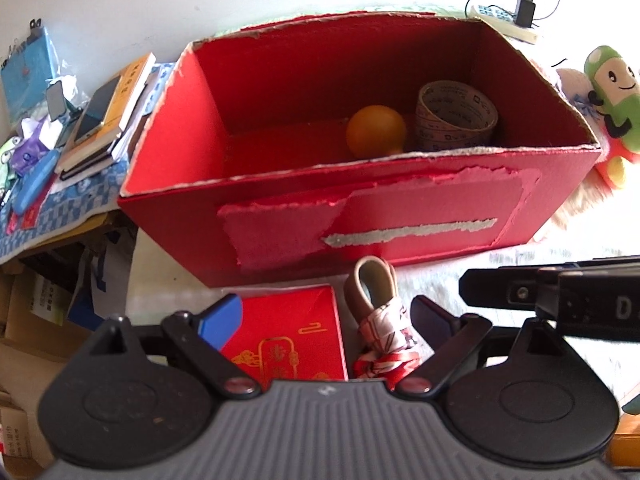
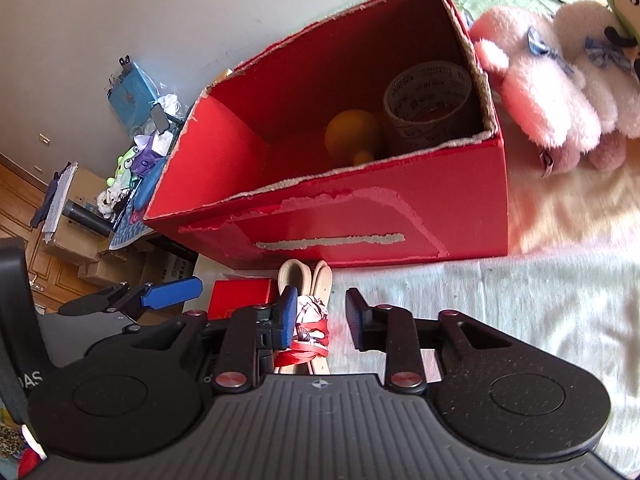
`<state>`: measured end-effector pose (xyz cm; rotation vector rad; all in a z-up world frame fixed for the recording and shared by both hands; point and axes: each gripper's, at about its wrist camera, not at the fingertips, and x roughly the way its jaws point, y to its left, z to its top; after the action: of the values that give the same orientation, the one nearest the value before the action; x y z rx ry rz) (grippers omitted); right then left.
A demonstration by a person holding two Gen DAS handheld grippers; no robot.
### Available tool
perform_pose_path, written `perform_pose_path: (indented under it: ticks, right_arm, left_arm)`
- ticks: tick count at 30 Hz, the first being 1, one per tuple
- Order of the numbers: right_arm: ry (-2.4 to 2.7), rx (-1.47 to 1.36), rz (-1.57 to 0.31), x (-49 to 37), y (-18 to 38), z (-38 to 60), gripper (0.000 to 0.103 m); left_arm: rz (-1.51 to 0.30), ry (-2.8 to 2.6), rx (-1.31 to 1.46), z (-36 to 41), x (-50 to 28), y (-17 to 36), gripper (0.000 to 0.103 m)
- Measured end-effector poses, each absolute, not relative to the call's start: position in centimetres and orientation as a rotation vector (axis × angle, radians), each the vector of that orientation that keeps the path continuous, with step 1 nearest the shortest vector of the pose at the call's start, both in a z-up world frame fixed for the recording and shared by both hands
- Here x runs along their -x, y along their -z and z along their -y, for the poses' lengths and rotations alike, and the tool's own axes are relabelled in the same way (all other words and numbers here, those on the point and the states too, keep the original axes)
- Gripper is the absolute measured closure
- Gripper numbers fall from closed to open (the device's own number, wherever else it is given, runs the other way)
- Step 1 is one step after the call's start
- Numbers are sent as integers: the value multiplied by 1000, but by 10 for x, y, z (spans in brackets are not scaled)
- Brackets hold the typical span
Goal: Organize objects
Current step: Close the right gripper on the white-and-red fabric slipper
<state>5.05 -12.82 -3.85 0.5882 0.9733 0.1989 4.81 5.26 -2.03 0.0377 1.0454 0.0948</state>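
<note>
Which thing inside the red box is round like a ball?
The orange ball, left of the tape roll in the red box. The tape roll is a hollow ring with printed writing; the ball is plain.

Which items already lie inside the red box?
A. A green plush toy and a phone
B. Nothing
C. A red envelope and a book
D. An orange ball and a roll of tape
D: inside the red box an orange ball sits beside a roll of tape near the right wall.
</note>
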Motion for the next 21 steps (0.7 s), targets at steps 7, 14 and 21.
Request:
perform_pose_path:
  ticks: [7,14,21]
  right_arm:
    - [-235,-630,-1007,-55,50,129,71]
    - [-303,-654,-1047,-63,60,123,66]
    - [-361,-576,-1095,-72,63,106,63]
  left_arm:
    - [-1010,48,17,-68,-25,19,11]
    - [-989,189,60,-62,-13,20,13]
    - [-1022,224,69,-58,-19,30,21]
